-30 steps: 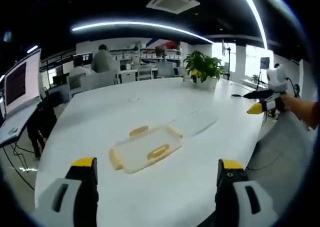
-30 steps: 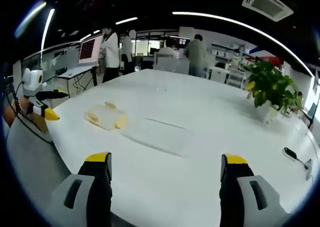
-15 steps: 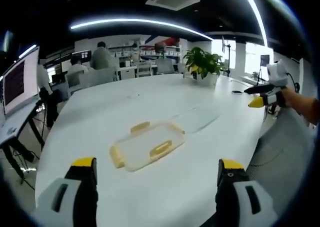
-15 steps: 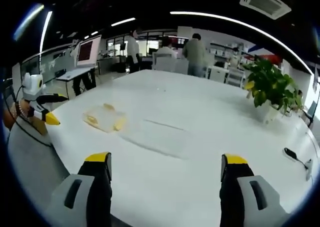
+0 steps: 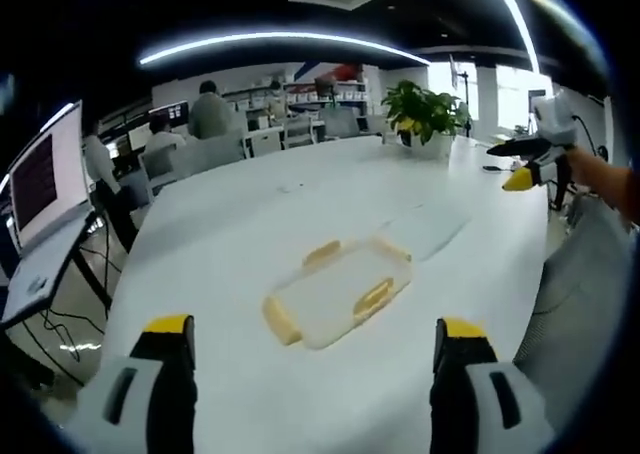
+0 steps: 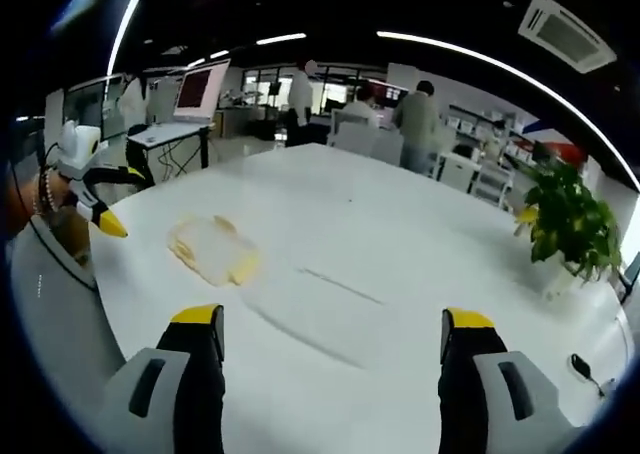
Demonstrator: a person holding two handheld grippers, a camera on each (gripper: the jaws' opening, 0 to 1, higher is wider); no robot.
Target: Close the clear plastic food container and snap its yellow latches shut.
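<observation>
Readable text: none in either view.
Large dark monitor screen [image 5: 40, 179]: rows of content, too blurred to read (only faint lines).
Second wall screen [image 6: 196, 88]: reddish, unreadable.

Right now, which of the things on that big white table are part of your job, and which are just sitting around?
Part of the job:
- clear container with yellow latches
- flat clear lid lying beside it
- left gripper and right gripper, both open, holding nothing

Just sitting around:
- potted plant
- small dark device with a cable
- monitor beyond the table
</observation>
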